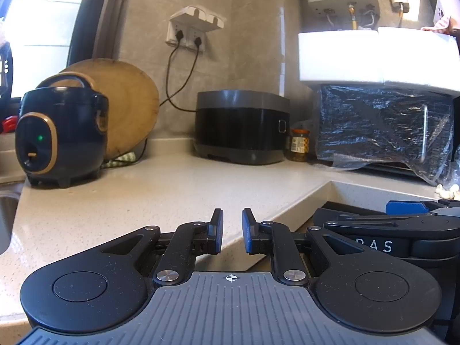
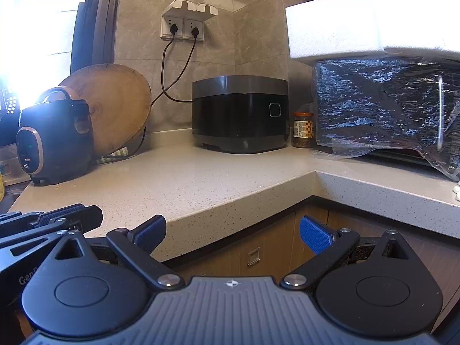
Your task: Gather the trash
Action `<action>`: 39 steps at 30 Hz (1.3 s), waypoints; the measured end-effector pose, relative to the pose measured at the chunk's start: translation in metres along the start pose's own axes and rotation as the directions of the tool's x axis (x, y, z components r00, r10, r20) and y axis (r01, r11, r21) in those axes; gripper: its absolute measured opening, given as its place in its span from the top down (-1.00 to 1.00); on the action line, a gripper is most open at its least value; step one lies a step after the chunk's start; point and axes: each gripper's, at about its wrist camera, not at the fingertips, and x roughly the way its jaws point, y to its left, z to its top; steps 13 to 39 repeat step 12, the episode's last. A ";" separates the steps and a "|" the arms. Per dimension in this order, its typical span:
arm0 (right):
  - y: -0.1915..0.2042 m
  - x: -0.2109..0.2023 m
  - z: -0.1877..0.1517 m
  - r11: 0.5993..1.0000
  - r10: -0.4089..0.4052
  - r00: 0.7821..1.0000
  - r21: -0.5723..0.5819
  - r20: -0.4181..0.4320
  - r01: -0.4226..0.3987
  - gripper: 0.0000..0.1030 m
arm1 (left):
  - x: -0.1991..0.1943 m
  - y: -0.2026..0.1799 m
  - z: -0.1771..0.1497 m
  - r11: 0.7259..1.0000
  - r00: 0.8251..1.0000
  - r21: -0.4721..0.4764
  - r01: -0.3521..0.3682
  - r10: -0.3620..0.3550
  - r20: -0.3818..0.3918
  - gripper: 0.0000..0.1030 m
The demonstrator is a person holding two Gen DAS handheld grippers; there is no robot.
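Left hand-held gripper (image 1: 232,231): fingers nearly together w/ a narrow gap, grasping nothing, over desk (image 1: 172,189) edge. Right hand-held gripper (image 2: 232,234): released wide, empty. No clear trash seen; small white bits (image 1: 448,190) at 3 o'clock. Rice cooker (image 2: 240,113) at 12, far.

Speckled L-shaped counter (image 2: 218,178) in a kitchen corner.
On it, far left, a dark rice cooker (image 2: 54,141) with a round wooden board (image 2: 115,109) leaning behind; at the far corner a black square cooker (image 2: 240,113), a jar (image 2: 302,129) just beside it, then a plastic-wrapped oven (image 2: 388,106) on the right. Small white bits (image 1: 448,189) lie near the right edge.
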 end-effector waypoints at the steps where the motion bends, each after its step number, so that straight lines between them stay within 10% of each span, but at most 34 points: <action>1: 0.001 0.000 -0.001 1.000 0.001 1.000 -0.001 -0.001 -0.001 -0.94 | 0.000 0.000 0.000 1.000 1.000 0.000 0.002 -0.002 0.003 0.67; 39: 0.001 0.009 0.015 0.999 0.000 1.000 -0.035 0.025 0.001 -0.95 | 0.009 0.008 0.009 0.999 1.000 -0.040 0.003 -0.003 -0.007 0.67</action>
